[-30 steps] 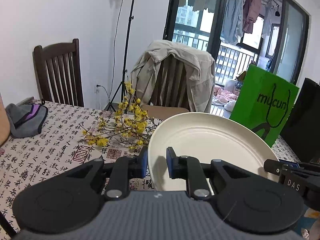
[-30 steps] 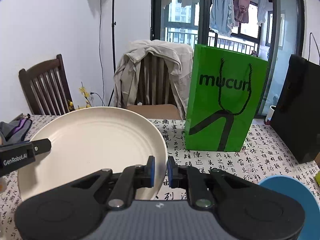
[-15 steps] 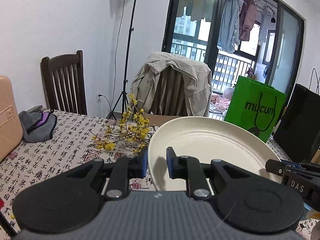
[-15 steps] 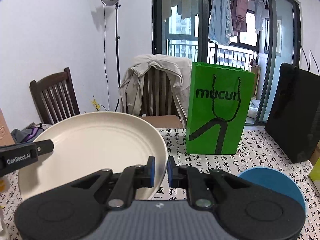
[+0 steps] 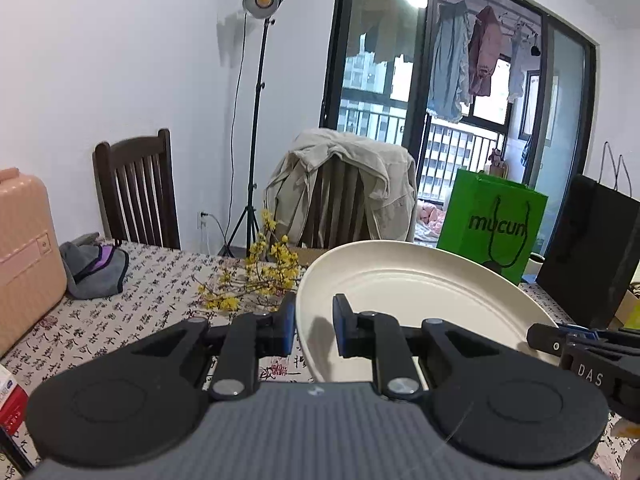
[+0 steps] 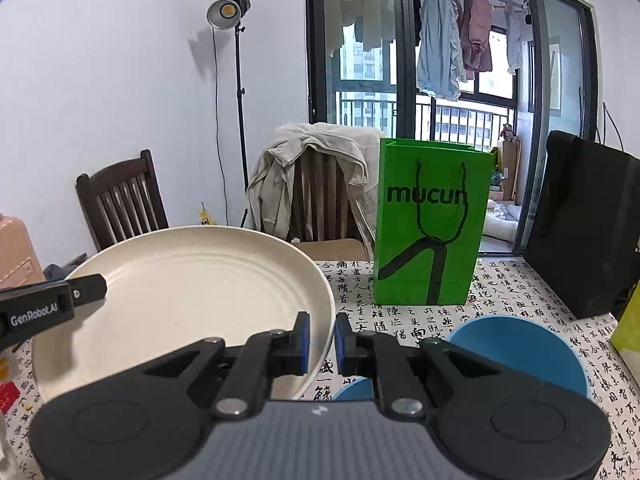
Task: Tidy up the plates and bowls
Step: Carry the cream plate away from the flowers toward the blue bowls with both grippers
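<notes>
Jaws of both grippers clamp one cream plate (image 5: 416,292) by opposite rims: left gripper (image 5: 315,322) on its left edge, right gripper (image 6: 321,338) on its right edge, plate off the table (image 5: 132,304). Green mucun bag (image 6: 430,228) ahead of right jaws; blue bowl (image 6: 516,350) just right, below them; yellow flower sprig (image 5: 256,276) ahead of left jaws.

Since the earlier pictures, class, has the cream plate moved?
Yes. The cream plate, held by both tongs, has risen and drawn back: the green bag now looks smaller and farther off.
</notes>
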{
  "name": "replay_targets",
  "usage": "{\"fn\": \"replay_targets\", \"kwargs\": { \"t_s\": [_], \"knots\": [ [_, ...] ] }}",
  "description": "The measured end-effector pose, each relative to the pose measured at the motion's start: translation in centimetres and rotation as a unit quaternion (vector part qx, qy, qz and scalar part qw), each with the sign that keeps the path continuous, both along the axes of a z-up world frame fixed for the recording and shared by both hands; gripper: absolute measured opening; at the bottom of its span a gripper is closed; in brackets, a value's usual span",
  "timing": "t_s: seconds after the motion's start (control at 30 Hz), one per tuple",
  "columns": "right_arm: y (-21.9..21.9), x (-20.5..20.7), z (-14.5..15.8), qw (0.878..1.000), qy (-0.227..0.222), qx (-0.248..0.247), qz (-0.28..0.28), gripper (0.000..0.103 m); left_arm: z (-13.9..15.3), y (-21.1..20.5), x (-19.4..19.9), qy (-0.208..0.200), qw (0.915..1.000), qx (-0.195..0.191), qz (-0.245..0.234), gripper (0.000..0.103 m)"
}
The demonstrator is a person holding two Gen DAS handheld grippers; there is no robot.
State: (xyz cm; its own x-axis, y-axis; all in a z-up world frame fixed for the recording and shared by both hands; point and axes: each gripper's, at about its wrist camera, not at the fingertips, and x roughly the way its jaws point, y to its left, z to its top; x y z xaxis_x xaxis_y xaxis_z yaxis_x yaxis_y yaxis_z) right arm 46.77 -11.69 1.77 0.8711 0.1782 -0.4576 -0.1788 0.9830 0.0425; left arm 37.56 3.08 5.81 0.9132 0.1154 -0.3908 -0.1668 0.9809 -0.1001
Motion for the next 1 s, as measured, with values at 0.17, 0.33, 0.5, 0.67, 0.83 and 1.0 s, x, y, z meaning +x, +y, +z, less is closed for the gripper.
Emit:
{"fn": "replay_targets", "kwargs": {
  "t_s": [0.17,0.33,0.5,0.67,0.83,1.0],
  "knots": [
    [-0.7,-1.9,0.5,1.0,-0.008,0.007,-0.002,0.013,0.6,-0.8,-1.6,-0.01,0.9999,0.004,-0.004,0.018],
    [-1.6,-3.7,0.8,1.0,-0.016,0.012,-0.003,0.013,0.8,-1.4,-3.0,-0.015,0.9998,0.006,-0.008,0.018],
    [-2.2,-5.3,1.1,1.0,-0.023,0.017,-0.005,0.013,0.6,-1.9,-4.4,-0.02,0.9997,0.008,-0.013,0.018],
    [-3.1,-6.9,1.3,0.999,-0.031,0.021,-0.006,0.013,0.7,-2.5,-5.7,-0.025,0.9994,0.016,-0.018,0.018],
    [-4.0,-8.4,1.3,0.999,-0.04,0.027,-0.009,0.013,0.6,-3.3,-7.0,-0.029,0.999,0.019,-0.027,0.018],
    [-5.2,-9.8,1.4,0.998,-0.045,0.041,-0.01,0.013,0.4,-4.1,-8.1,-0.035,0.9986,0.024,-0.033,0.018]
  ]
}}
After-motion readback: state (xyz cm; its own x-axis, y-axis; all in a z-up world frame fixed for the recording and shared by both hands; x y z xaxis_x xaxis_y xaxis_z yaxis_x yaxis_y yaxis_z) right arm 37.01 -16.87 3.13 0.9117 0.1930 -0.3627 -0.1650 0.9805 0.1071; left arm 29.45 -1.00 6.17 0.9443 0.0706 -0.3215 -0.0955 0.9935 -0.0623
